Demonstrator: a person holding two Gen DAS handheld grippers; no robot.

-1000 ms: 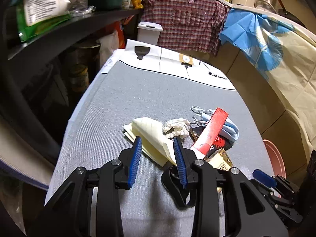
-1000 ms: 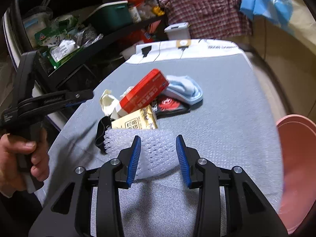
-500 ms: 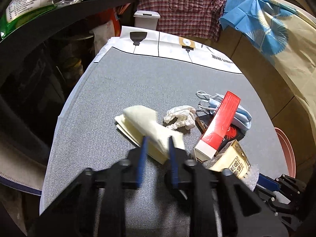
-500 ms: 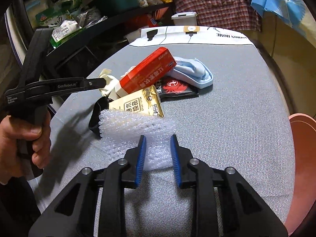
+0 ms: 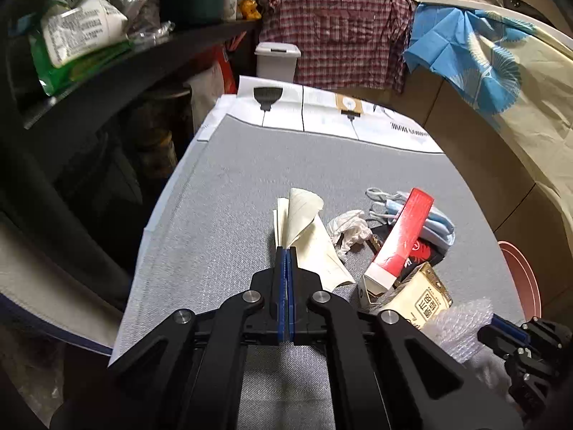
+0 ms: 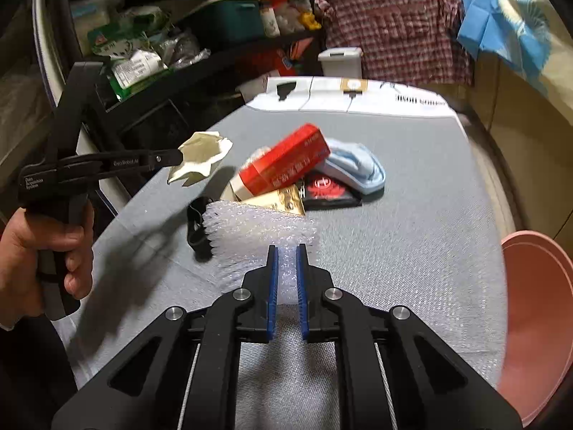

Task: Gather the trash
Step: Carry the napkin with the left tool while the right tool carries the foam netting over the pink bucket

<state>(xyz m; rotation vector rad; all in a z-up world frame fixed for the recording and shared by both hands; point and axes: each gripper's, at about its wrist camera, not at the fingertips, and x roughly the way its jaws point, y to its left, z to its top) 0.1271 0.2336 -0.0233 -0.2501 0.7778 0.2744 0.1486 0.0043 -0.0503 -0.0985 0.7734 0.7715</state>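
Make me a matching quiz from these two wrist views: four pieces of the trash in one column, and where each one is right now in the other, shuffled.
Things
1. cream paper
2. bubble wrap
3. red box
4. face mask

Places
A. lying on the grey mat behind the red box
B. pinched in the left gripper, lifted off the mat
C. propped at a slant on the pile of wrappers
D. clamped in the right gripper

Pairs: 1-B, 2-D, 3-C, 4-A
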